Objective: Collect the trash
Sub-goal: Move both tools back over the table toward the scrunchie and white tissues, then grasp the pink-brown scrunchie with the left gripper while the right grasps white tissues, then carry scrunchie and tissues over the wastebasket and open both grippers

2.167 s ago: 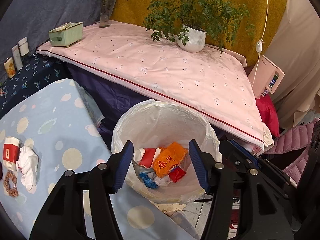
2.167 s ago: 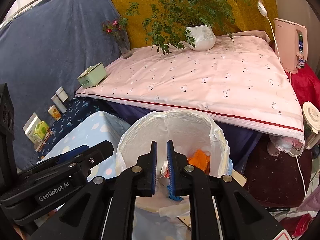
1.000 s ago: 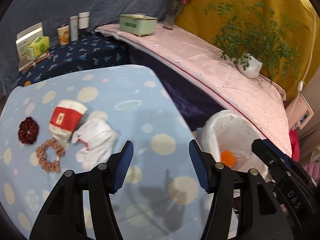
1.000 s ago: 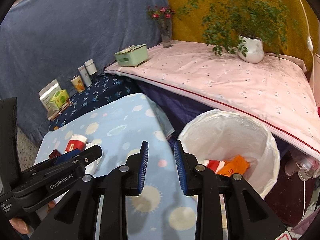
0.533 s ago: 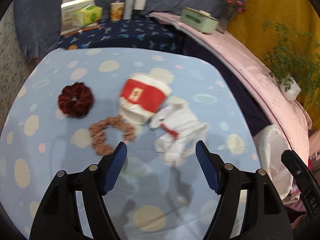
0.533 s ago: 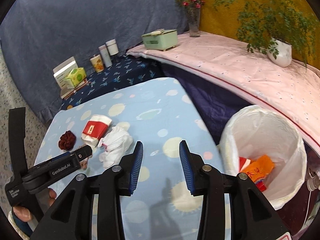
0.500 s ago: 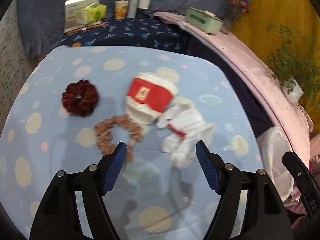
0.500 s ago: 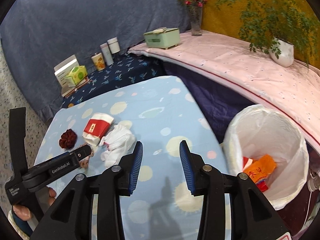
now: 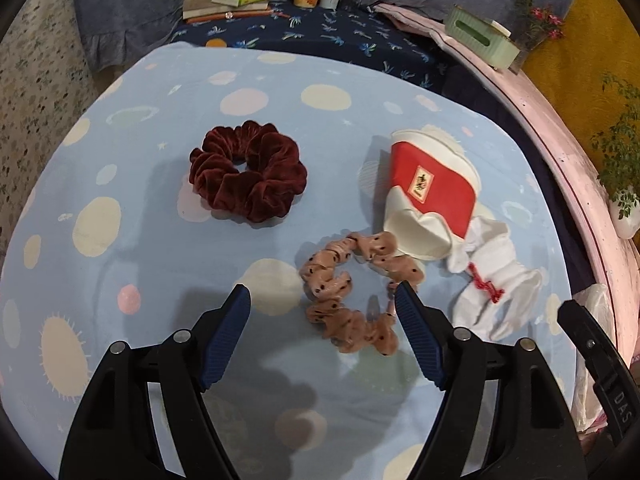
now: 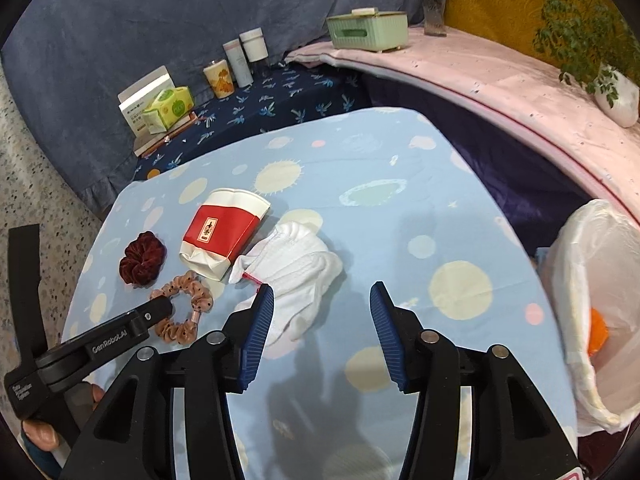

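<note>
Both grippers gape empty — left gripper (image 9: 322, 300) nearer the crushed cup (image 9: 430, 194), which lies far-right of it, long axis running near-far.

Both grippers have swung away from the trash bin (image 10: 592, 280) to the counter (image 9: 120, 240). The right gripper (image 10: 322, 316), nearly closed over the bin before, now has its jaws wide apart beside the white cloth (image 10: 296, 272). The left gripper (image 9: 322, 332) has come over the pink scrunchie (image 9: 348, 292), near the crushed paper cup (image 9: 430, 196).
</note>
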